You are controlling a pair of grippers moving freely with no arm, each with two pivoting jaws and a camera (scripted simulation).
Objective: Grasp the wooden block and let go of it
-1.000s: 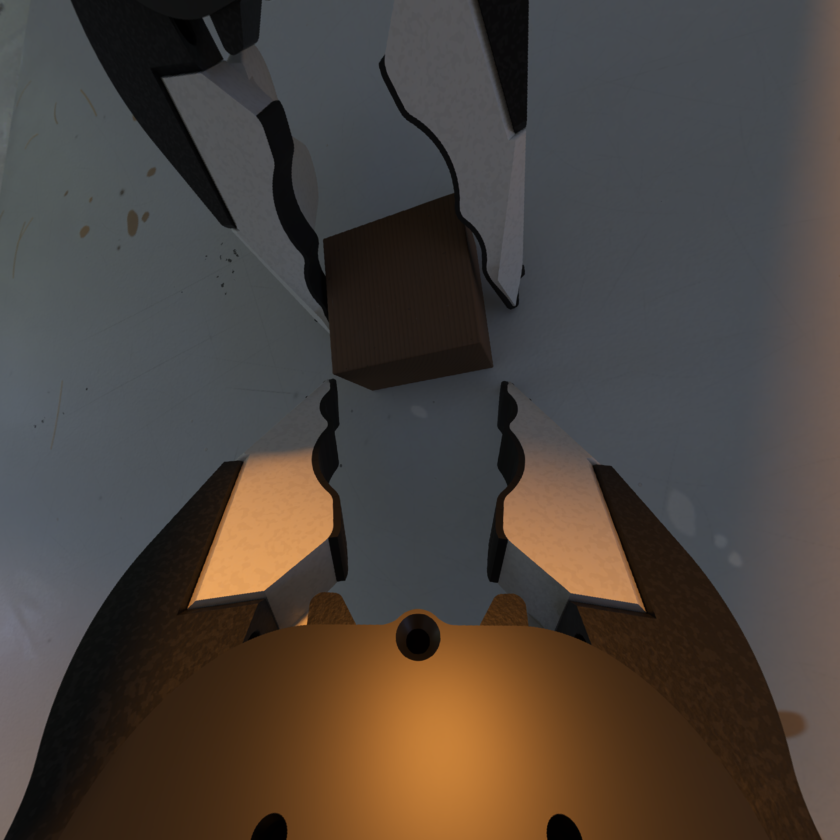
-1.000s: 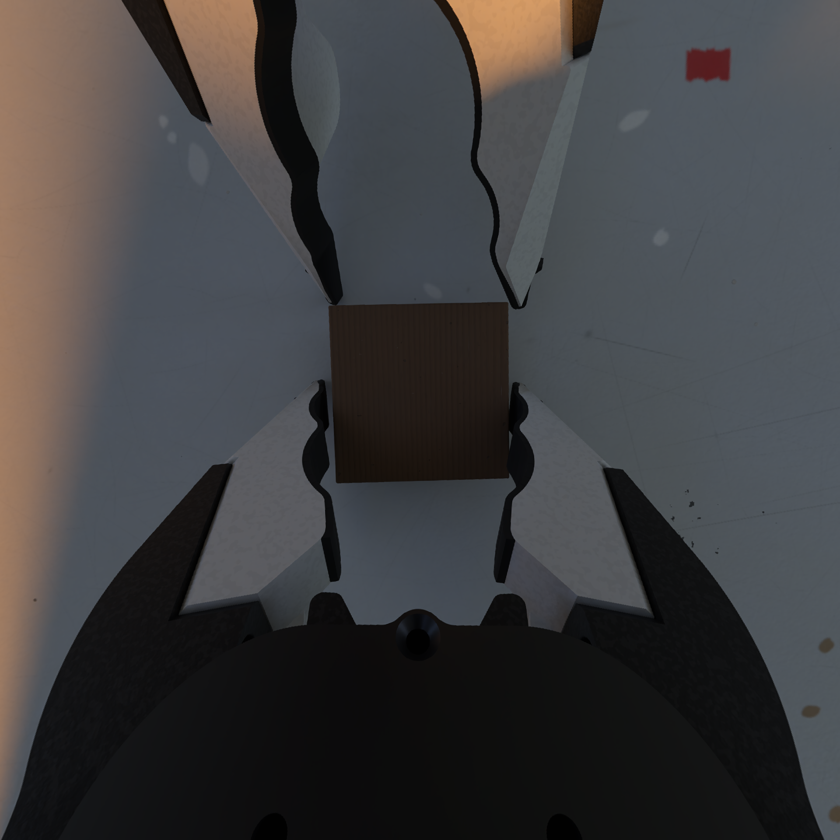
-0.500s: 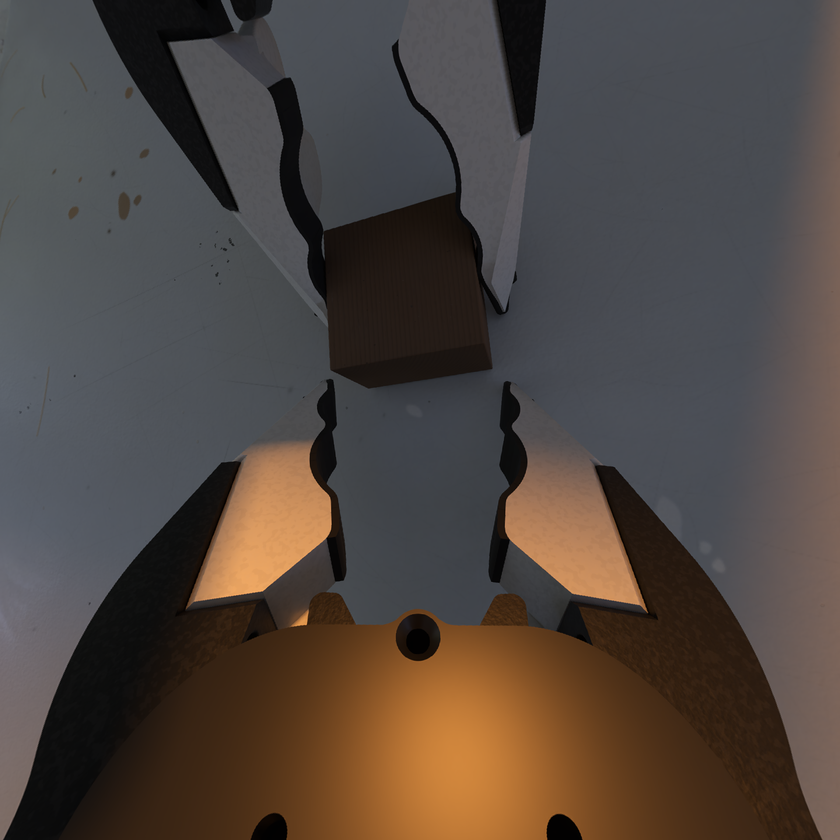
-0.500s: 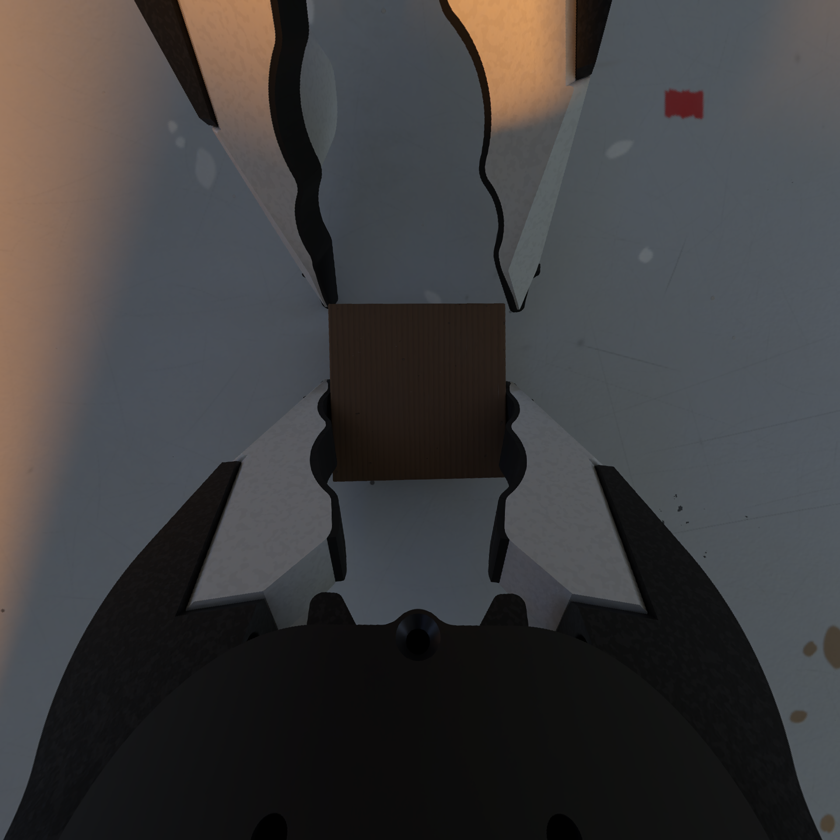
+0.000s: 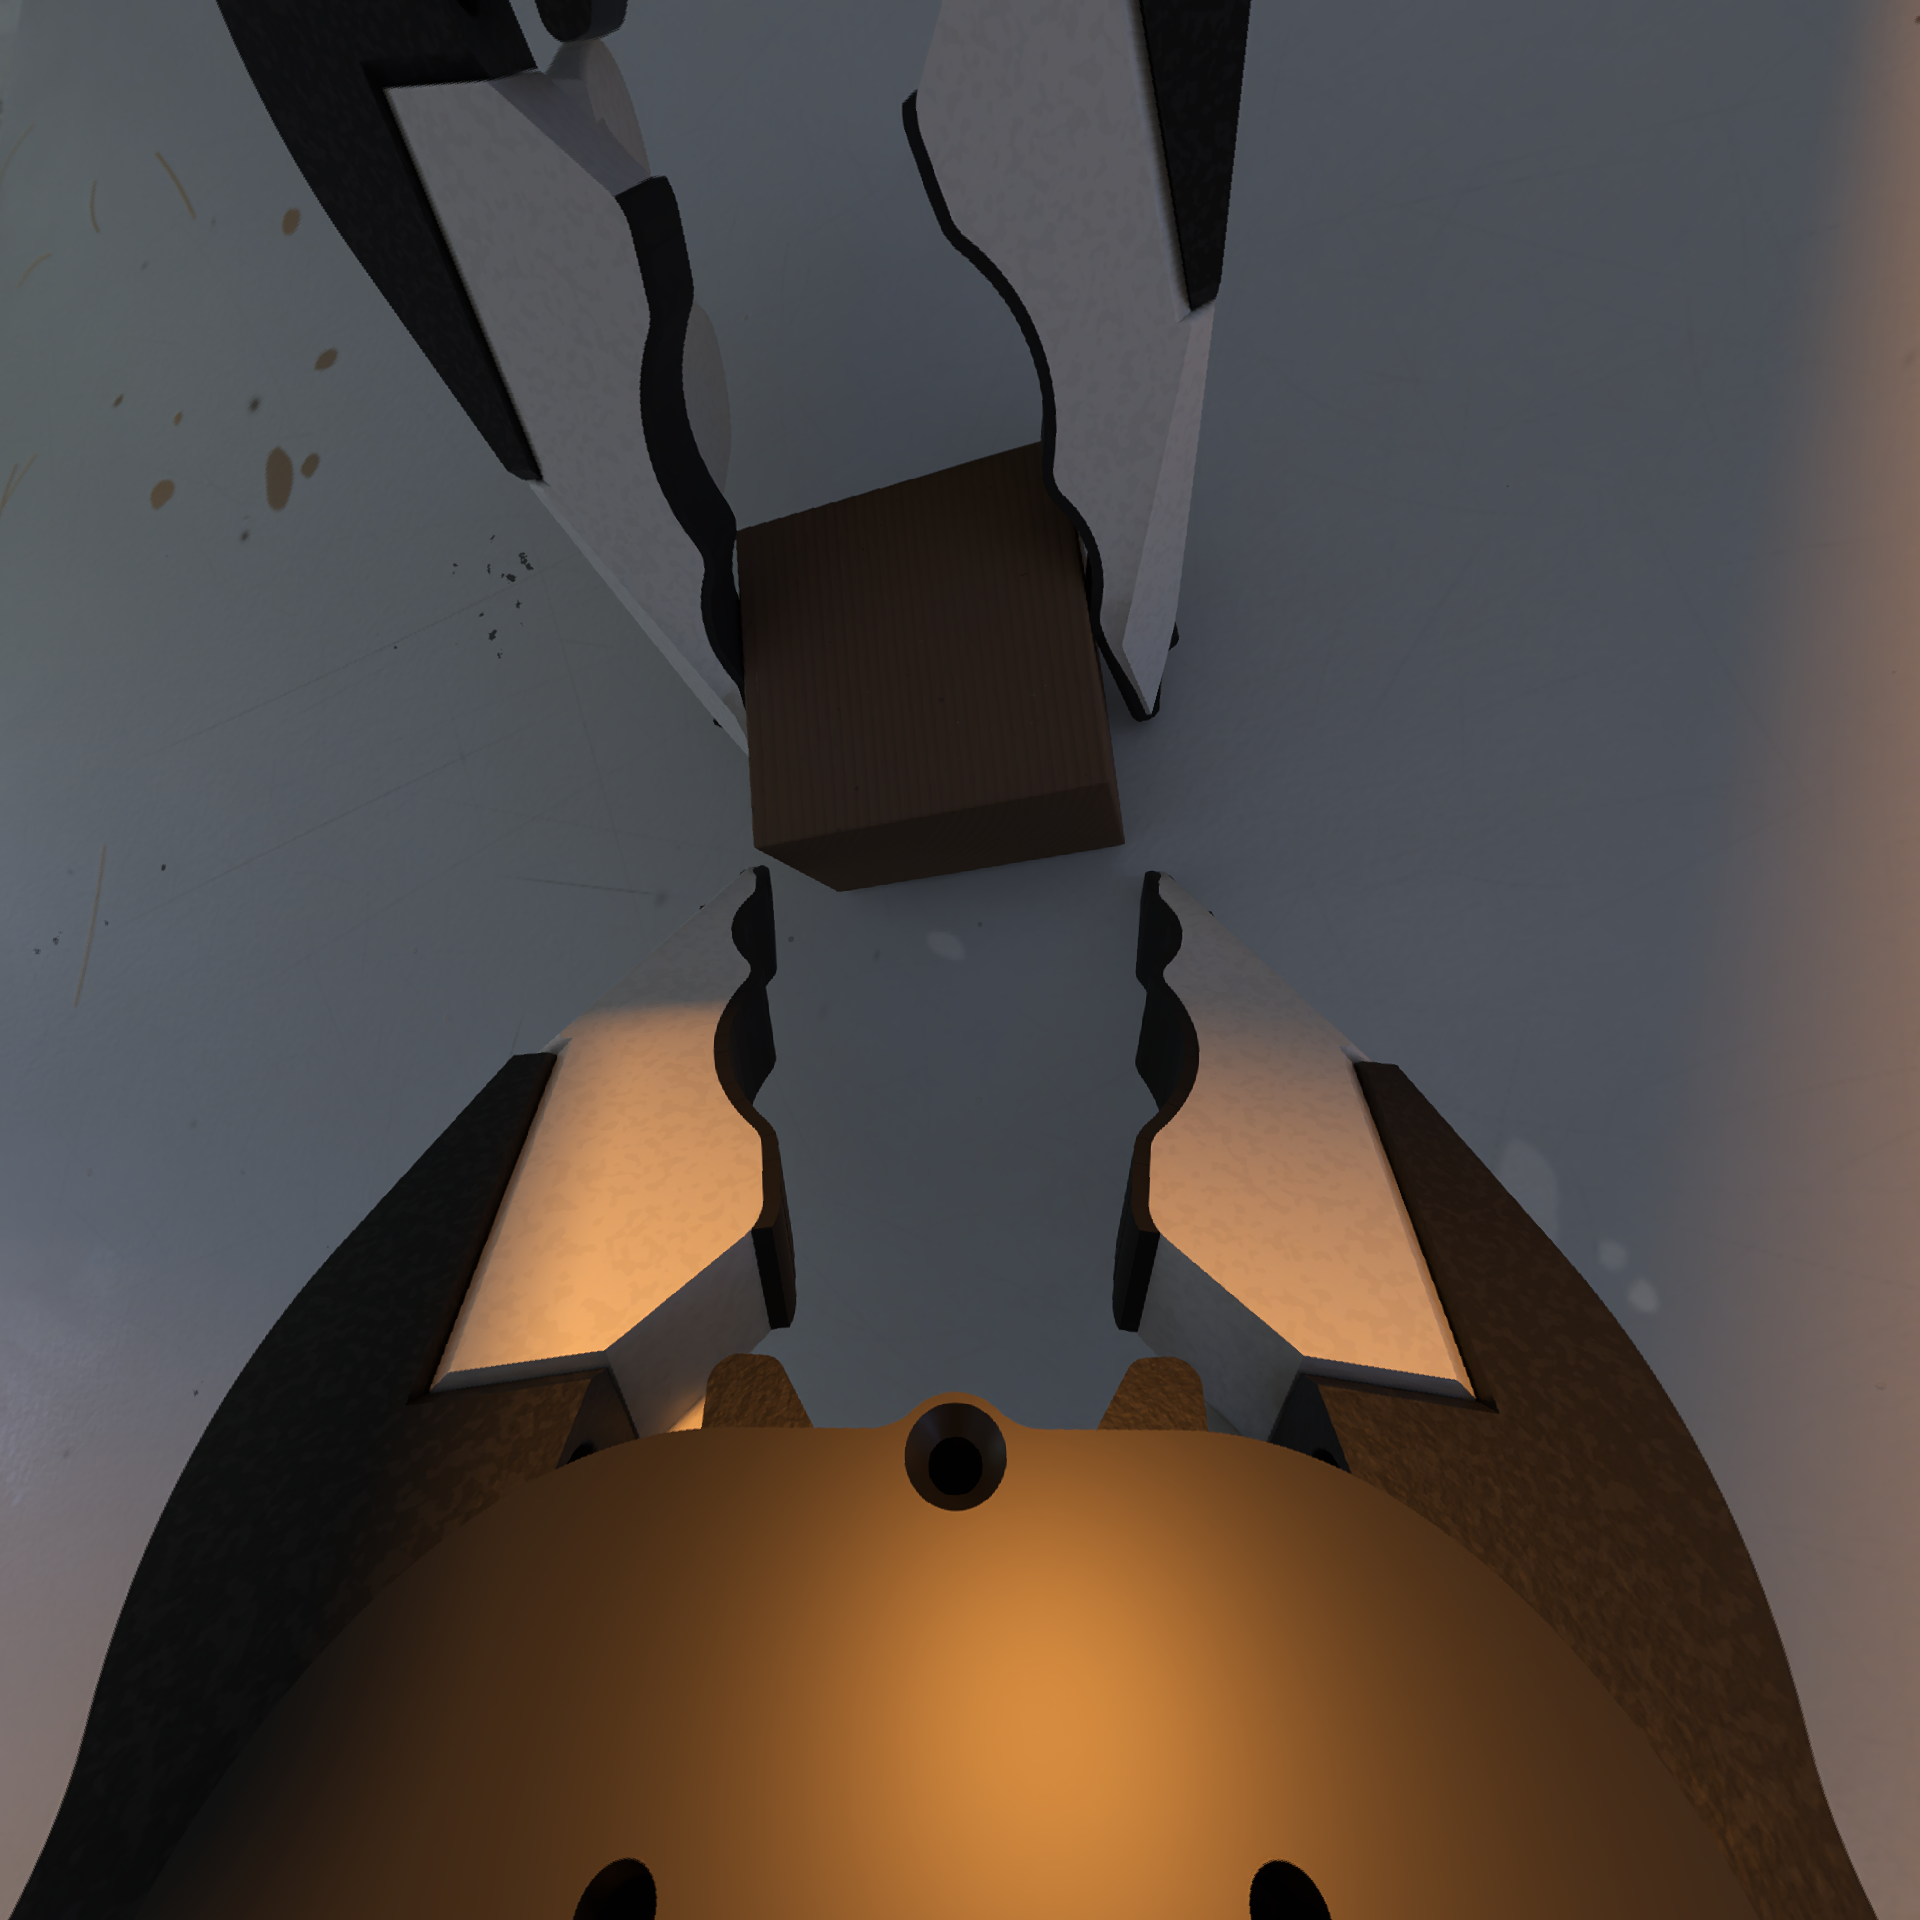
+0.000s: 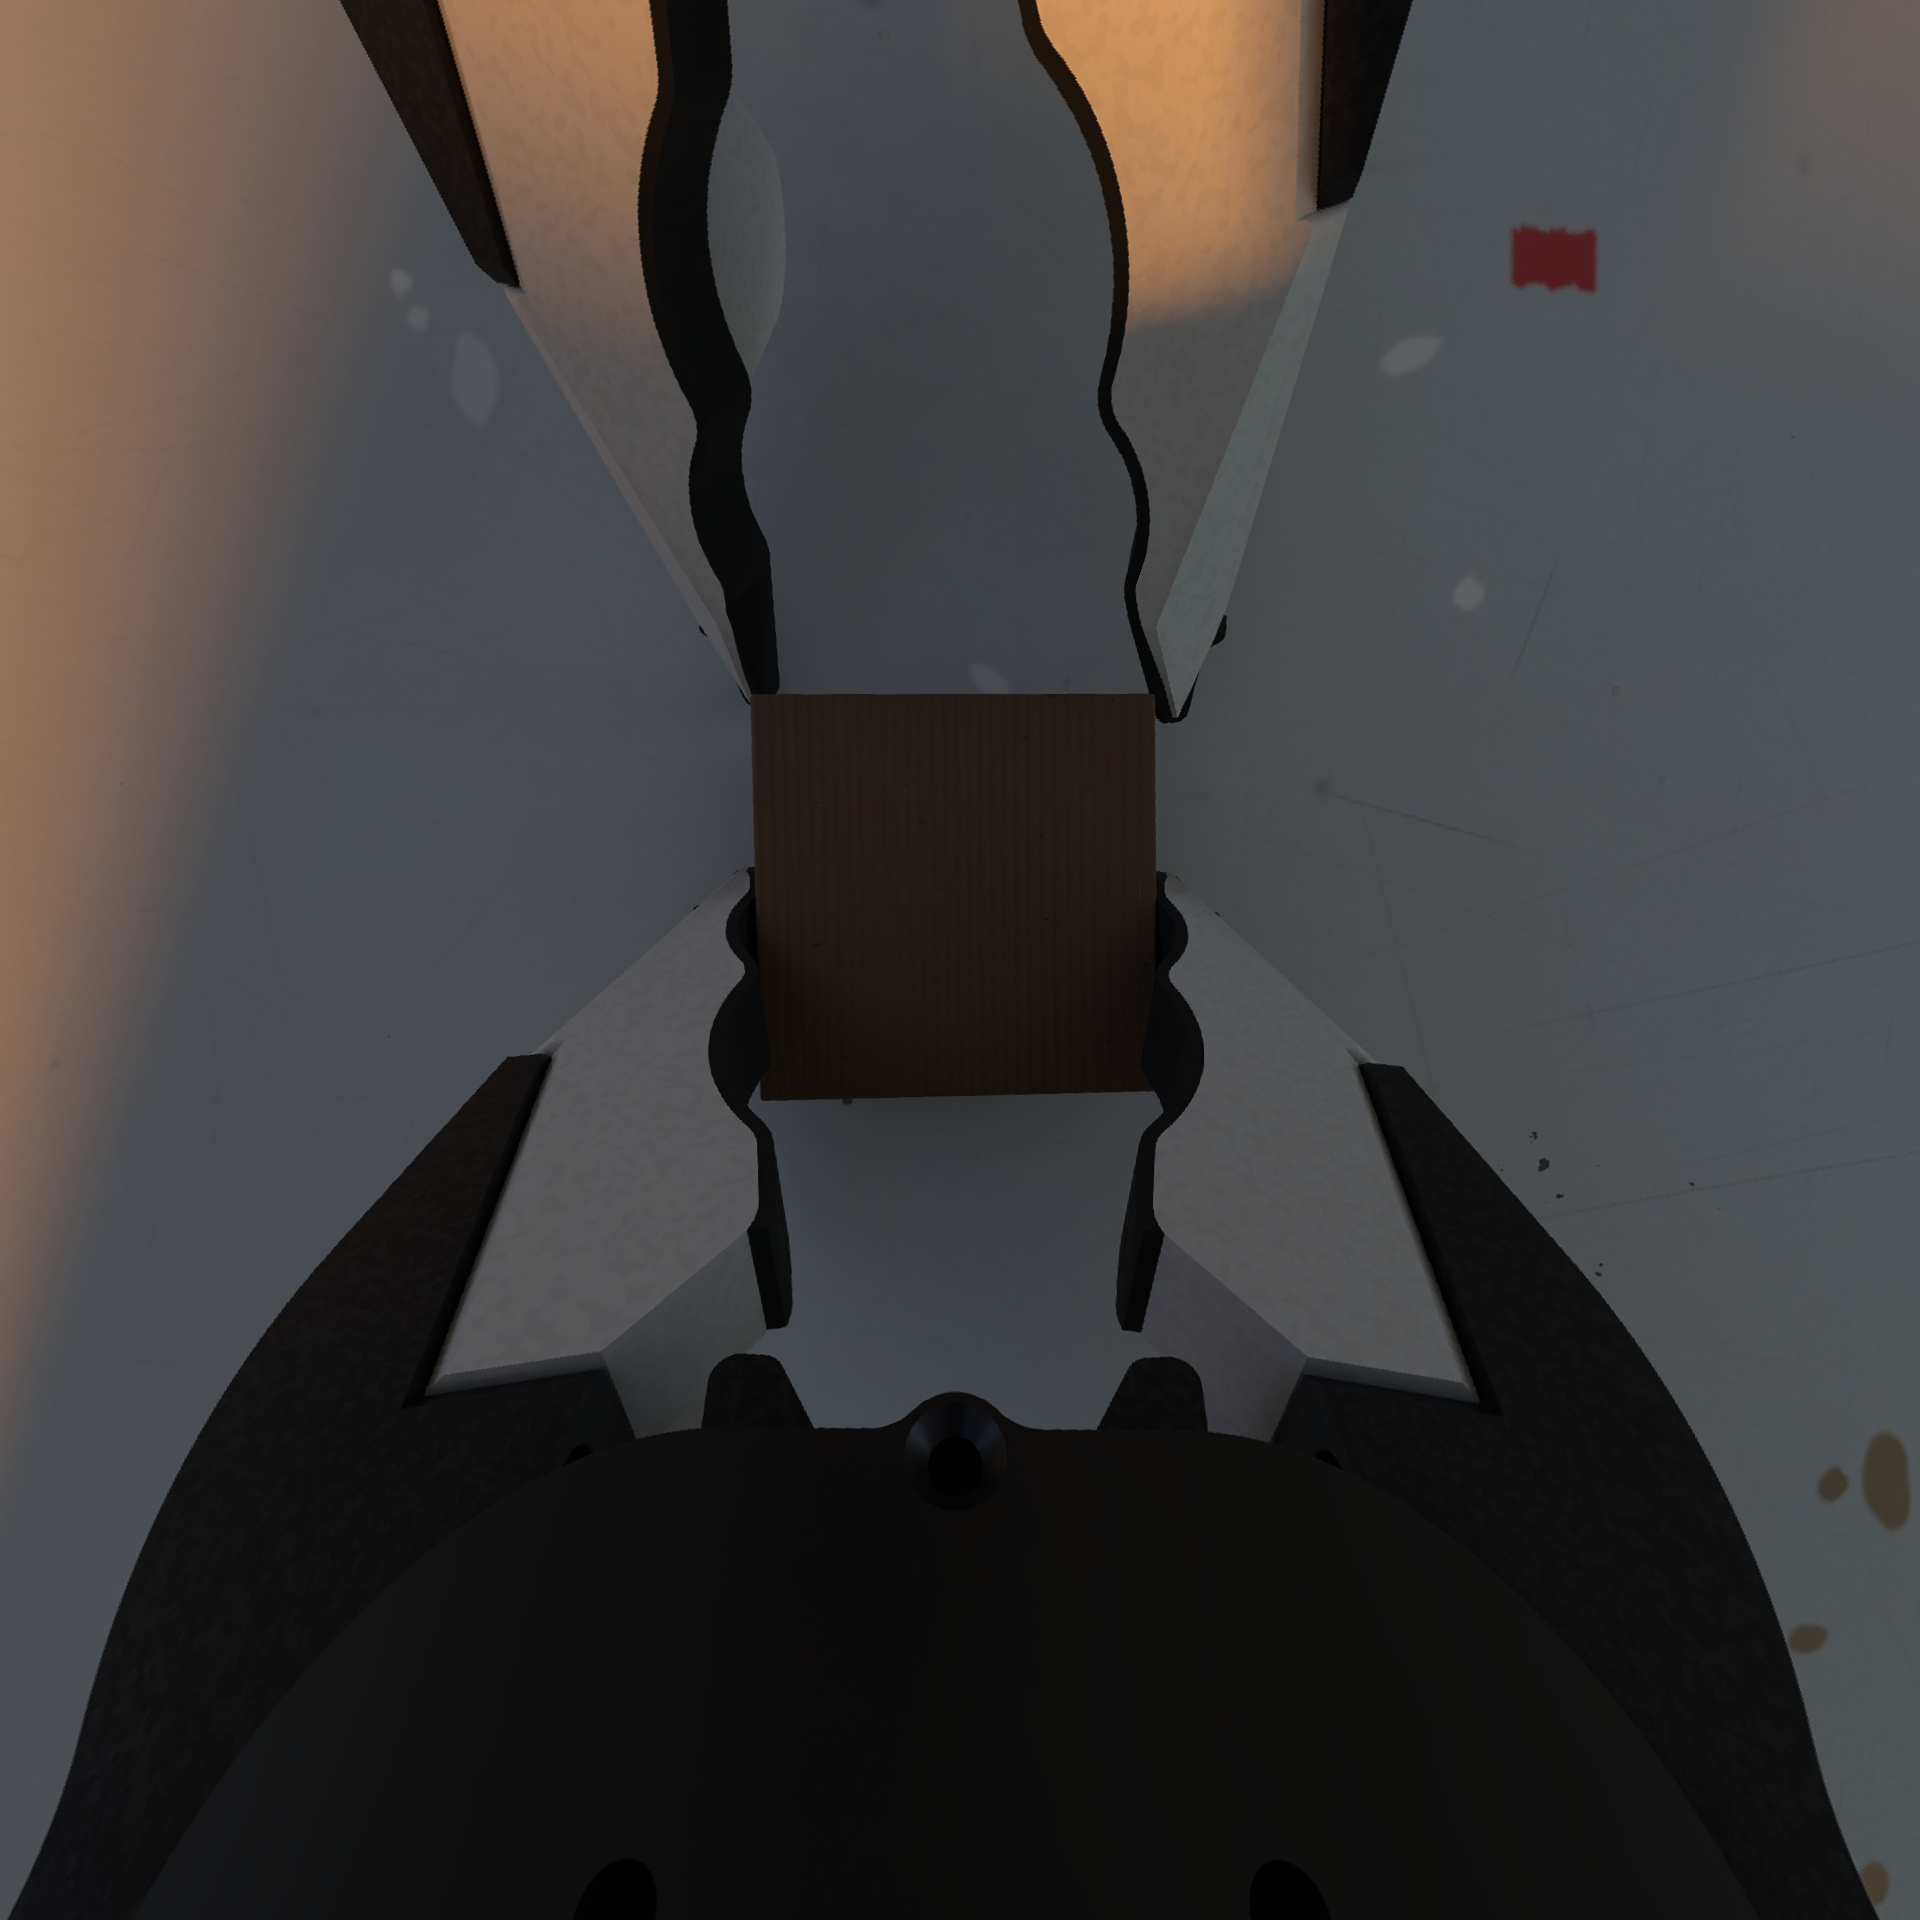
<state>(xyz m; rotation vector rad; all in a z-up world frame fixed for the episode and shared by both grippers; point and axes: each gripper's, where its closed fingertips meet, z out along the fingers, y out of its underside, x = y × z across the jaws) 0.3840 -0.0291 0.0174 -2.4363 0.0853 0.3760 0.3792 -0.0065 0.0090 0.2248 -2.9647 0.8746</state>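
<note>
The grey counter (image 5: 1558, 623) fills both views, and none of its edges or corners shows, so I cannot place anything against them. There is open room on every side, and no fall over an edge threatens within what is visible.

The right hand-held gripper (image 6: 954, 883) is clenched on the wooden block (image 5: 920, 665), with both fingers pressed flat against opposite sides near its rear half. The left hand-held gripper (image 5: 956, 878) faces it from the other side, released, with its fingertips just short of the block's near face and set about as wide as the block.

The main risk, as I judge it, is crowding. If the left one advances, its tips could strike the block's corners and twist it out of the right one's hold. The grip covers only part of each side, so a lift could let the free end sag. A one-sided opening could nudge the block sideways. Retreating straight back along the fingers looks safest.

The block appears to rest on the counter, between the two. A red patch (image 6: 1553, 258) and some brown spots (image 5: 278, 478) lie well apart from it and block nothing.
</note>
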